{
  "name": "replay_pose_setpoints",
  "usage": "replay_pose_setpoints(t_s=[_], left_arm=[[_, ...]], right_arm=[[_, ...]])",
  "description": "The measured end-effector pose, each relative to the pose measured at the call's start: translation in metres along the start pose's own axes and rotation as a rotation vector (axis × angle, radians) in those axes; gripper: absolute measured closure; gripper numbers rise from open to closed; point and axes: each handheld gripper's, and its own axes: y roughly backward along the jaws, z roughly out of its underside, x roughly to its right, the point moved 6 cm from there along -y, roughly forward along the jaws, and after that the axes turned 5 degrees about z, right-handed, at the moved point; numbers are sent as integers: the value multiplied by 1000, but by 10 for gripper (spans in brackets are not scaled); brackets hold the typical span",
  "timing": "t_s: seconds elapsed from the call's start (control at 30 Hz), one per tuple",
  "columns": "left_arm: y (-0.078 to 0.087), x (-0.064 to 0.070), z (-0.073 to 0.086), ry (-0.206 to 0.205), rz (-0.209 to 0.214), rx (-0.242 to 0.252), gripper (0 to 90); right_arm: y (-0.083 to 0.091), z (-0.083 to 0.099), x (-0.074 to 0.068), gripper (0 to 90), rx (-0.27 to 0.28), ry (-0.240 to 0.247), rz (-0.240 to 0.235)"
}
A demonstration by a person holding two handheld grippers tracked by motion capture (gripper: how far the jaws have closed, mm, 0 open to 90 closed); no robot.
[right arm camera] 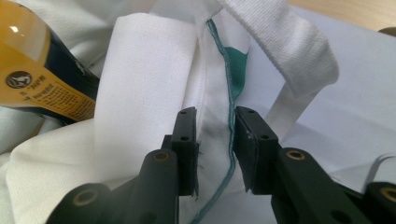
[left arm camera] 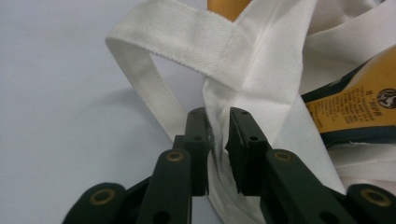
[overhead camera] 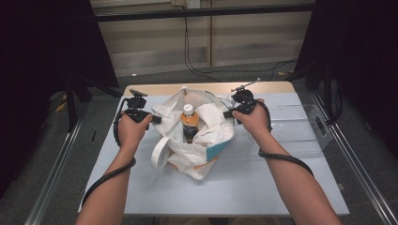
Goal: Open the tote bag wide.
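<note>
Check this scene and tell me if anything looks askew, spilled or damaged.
Nothing looks spilled or damaged. The white tote bag is crumpled and slumped on the table, its mouth held apart by the left gripper and right gripper, each clamped on the fabric rim. The capped orange bottle leans inside it. A dark smudge marks the cloth between the right jaws.

Three cameras, one shared bag

The pale grey table (overhead camera: 225, 187) is viewed from above; the white cloth tote bag (overhead camera: 202, 140) is seen close up along each gripper's jaws.
</note>
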Motion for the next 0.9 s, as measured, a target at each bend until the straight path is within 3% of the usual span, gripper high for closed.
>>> replay_pose_setpoints(t_s=[0.07,0.13,0.43,0.67,0.9], left_arm=[[0,3,-2,18,3,21,751],[3,4,-2,-8,-5,12,745],[13,7,-6,-12,-3,27,727],[23,11,-11,-20,-5,35,727],[30,14,-14,-26,-5,36,745]], right_arm=[[3,-2,-1,666,5,7,7],[6,-3,-2,661,7,12,15],[25,-13,-6,652,28,22,14],[35,-22,-12,739,45,48,-1],[29,-22,-21,808,30,58,-32]])
